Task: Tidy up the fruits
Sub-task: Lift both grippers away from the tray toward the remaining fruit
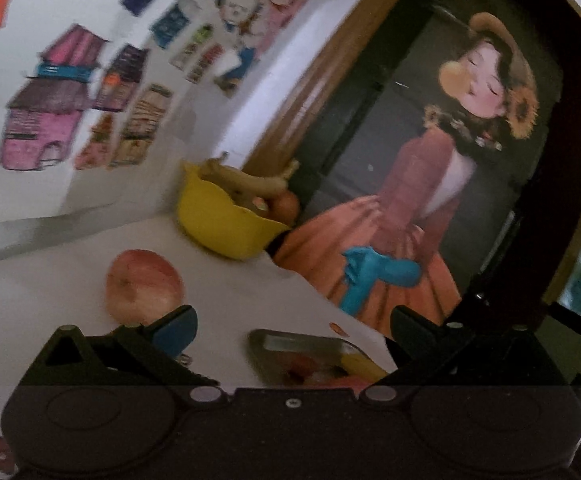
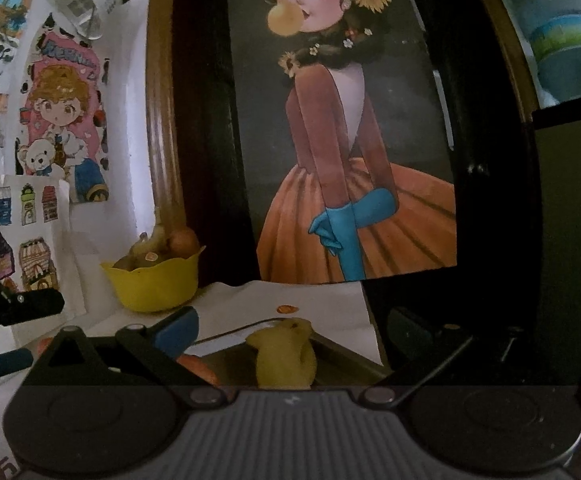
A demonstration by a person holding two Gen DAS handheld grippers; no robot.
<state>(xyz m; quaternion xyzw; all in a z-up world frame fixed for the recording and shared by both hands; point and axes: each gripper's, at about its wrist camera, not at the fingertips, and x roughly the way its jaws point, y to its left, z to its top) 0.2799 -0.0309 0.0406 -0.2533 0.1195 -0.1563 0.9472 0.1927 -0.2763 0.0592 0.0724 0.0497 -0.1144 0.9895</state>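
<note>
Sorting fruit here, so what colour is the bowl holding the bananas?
Yellow. The bowl shows best in the right wrist view.

no text sharp enough to read

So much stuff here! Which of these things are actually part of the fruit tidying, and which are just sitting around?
Part of the job:
- yellow bowl of fruit
- loose apple on the table
- metal tray holding a yellow fruit
- both open grippers, left and right

Just lying about:
- framed painting
- stickers on the wall
- bottle
</note>
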